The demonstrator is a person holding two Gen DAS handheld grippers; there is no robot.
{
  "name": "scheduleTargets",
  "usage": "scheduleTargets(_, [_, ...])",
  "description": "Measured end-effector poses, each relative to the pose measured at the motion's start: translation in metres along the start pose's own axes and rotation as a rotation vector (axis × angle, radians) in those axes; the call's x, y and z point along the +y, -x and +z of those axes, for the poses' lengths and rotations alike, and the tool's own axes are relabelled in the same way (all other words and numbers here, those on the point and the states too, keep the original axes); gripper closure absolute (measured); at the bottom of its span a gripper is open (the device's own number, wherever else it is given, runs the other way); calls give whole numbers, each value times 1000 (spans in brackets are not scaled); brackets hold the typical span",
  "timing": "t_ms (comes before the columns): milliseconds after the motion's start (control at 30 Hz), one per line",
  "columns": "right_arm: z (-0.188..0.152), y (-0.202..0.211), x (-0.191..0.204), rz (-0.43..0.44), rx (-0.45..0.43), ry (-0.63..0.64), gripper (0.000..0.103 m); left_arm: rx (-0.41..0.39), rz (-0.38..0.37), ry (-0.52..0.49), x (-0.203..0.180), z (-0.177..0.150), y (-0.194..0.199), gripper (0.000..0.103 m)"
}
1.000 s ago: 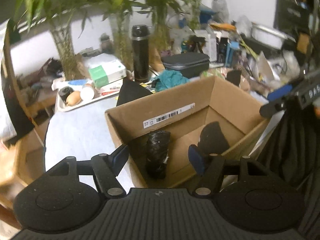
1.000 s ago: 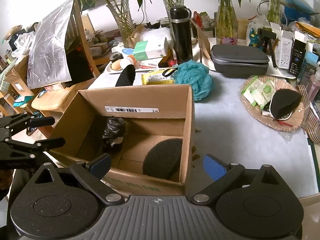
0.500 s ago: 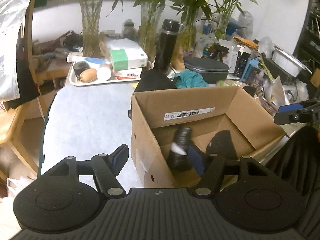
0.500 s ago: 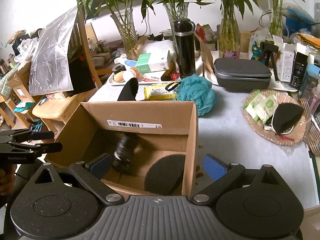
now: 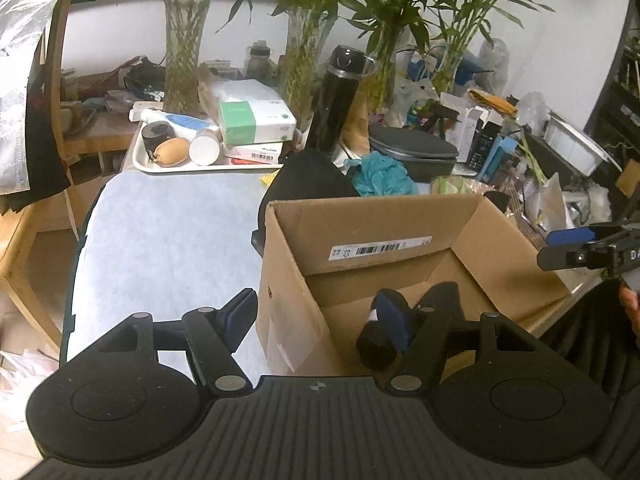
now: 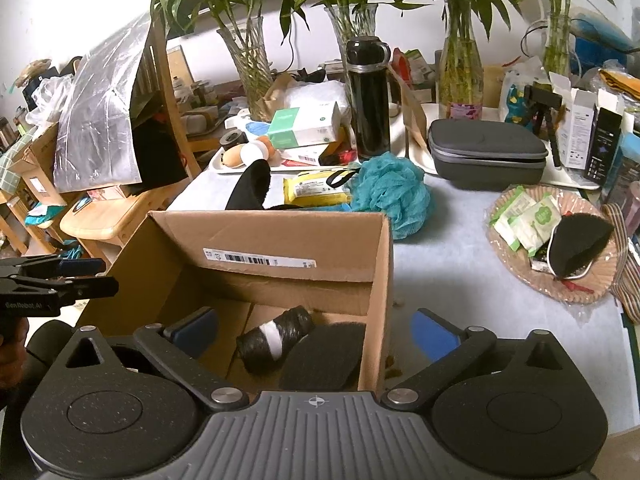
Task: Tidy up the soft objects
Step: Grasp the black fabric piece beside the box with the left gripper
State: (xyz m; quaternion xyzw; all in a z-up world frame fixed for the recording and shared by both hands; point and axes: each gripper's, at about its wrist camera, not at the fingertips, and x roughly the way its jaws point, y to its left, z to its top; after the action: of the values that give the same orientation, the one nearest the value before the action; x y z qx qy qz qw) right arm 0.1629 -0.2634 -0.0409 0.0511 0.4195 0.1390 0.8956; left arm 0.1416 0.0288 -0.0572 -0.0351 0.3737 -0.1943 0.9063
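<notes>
Both tongs are held wide and empty: the left tongs point(image 5: 318, 316) at the open brown cardboard box's point(image 6: 280, 236) near-left corner, the right tongs point(image 6: 314, 330) over its near edge. Inside, a black roll with a white band point(image 6: 274, 338) is seen lying beside a black round foam pad point(image 6: 322, 356). At 12 o'clock beyond the box, a teal mesh bath sponge point(image 6: 390, 192) is seen on the grey-covered counter point(image 6: 460, 264).

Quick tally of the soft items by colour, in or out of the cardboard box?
Black: 4, namely wrapped roll with white band and round foam pad inside the cardboard box, pad behind the box, pad on woven tray.
Teal: 1, mesh bath pouf.
Total: 5.
</notes>
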Motion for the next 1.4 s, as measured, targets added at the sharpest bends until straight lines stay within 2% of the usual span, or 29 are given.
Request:
scheduleTargets(633, [24,-33,-28,6,-8,10,0,-12,11,17,15,28,-25,38])
scheduleTargets(967, [37,-51,-39,-13,-26,8,0,-28,22,77,31,49,-47,38])
scheduleTargets(1400, [44,-73,-55,-11,-51,-35,0,12,-29,117,45,68,-72,38])
